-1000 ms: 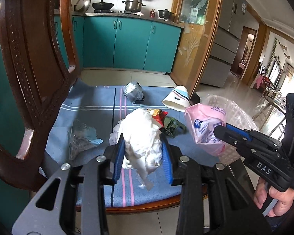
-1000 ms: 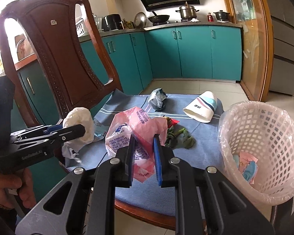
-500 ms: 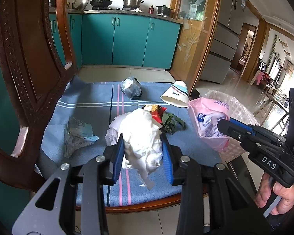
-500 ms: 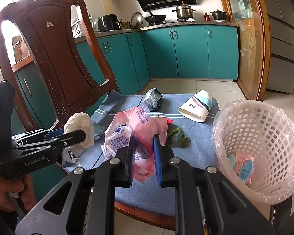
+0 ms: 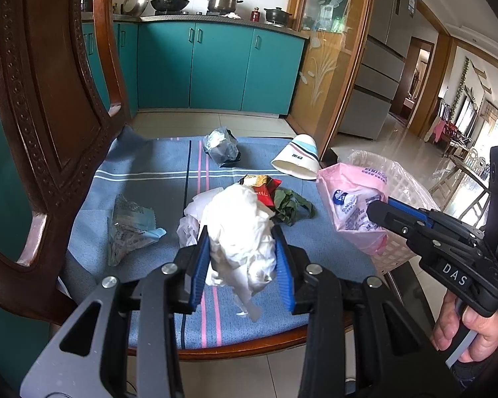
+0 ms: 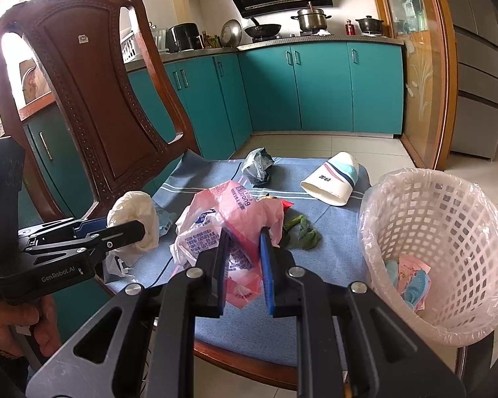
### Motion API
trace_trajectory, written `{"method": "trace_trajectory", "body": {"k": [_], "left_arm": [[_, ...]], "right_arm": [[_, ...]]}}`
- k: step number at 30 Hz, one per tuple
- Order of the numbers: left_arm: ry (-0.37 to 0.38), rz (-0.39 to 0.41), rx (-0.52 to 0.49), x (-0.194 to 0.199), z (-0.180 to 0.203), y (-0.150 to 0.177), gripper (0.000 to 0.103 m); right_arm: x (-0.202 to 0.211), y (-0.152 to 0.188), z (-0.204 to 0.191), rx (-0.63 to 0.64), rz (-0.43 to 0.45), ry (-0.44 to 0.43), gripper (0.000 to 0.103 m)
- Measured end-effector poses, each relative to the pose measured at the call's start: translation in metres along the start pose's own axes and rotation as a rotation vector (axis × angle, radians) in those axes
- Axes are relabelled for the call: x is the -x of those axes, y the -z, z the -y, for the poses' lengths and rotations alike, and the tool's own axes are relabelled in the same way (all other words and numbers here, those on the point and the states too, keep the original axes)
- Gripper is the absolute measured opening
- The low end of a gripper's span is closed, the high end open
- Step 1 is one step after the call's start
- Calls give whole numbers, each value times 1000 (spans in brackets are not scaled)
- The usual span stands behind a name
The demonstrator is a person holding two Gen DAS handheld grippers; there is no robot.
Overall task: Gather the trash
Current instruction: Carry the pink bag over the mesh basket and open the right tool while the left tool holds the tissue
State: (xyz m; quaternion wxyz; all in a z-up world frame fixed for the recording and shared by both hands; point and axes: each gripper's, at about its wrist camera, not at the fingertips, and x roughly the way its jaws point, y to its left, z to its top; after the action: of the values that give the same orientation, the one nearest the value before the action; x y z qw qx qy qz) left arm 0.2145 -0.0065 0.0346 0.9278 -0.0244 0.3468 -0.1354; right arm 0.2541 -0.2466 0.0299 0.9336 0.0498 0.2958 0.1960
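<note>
My left gripper (image 5: 240, 236) is shut on a crumpled white wad of paper (image 5: 242, 229), held just above the blue striped cloth (image 5: 149, 172) on the chair seat. My right gripper (image 6: 245, 233) is shut on a pink printed plastic bag (image 6: 235, 212), beside a white mesh basket (image 6: 448, 205) lined with clear plastic. Still lying on the cloth are a paper cup (image 5: 298, 162) on its side, a grey crumpled bag (image 5: 220, 146), a red and gold wrapper (image 5: 262, 185), a green leaf (image 5: 292, 205) and a clear wrapper (image 5: 129, 225).
The carved wooden chair back (image 6: 93, 99) rises at the left of the seat. Pink and blue scraps (image 6: 411, 278) lie at the bottom of the basket. Teal kitchen cabinets (image 6: 315, 89) and tiled floor lie behind. A hand (image 5: 464, 331) holds the right gripper's handle.
</note>
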Motion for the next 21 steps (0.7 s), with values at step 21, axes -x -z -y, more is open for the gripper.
{"method": "trace_trajectory", "body": {"k": [21], "left_arm": [[0,-9,-6,-2,1,1,37]], "right_arm": [[1,0,0,-1,1,4,18]]}}
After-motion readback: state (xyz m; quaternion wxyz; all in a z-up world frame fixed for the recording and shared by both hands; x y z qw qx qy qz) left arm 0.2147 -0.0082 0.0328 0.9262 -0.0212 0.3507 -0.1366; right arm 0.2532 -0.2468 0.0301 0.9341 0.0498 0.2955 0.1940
